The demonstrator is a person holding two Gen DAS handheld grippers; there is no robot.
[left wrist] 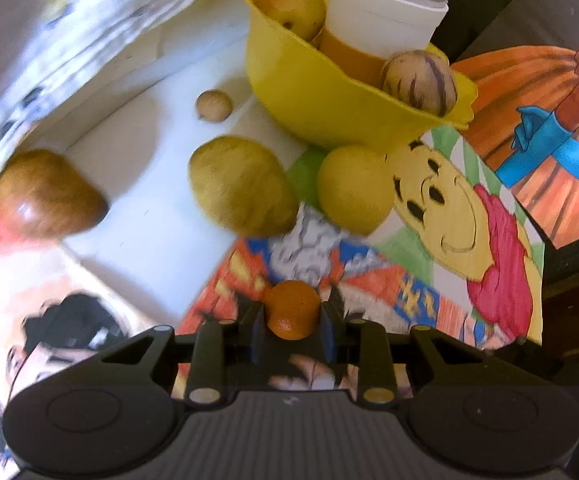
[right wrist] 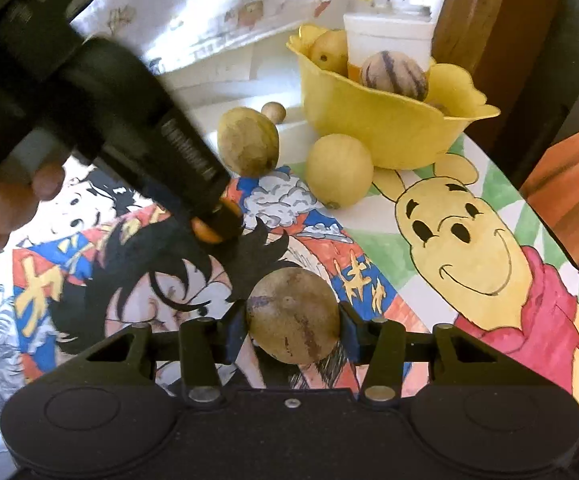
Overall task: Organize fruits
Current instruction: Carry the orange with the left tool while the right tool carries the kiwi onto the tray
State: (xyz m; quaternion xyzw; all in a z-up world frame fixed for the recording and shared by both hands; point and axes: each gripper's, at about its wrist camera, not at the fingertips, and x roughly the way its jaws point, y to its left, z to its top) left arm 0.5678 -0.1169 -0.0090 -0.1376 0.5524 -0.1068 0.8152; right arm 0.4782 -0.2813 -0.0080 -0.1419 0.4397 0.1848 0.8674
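Cartoon-print table [right wrist: 429, 216] | left gripper [left wrist: 291, 312] pinches small orange [left wrist: 291, 309], right gripper [right wrist: 293, 322] clamps brown fruit [right wrist: 293, 316], both near yellow bowl [right wrist: 381, 128] | light, firm, round, likely slippery; grip at widest middle

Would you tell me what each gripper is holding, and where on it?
Left gripper clamps a small orange fruit by its sides; right gripper clamps a brownish round fruit by its sides.

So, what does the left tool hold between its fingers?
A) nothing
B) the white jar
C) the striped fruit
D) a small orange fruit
D: in the left wrist view the left tool is shut on the small orange fruit, while the striped fruit and the white jar sit in the yellow bowl.
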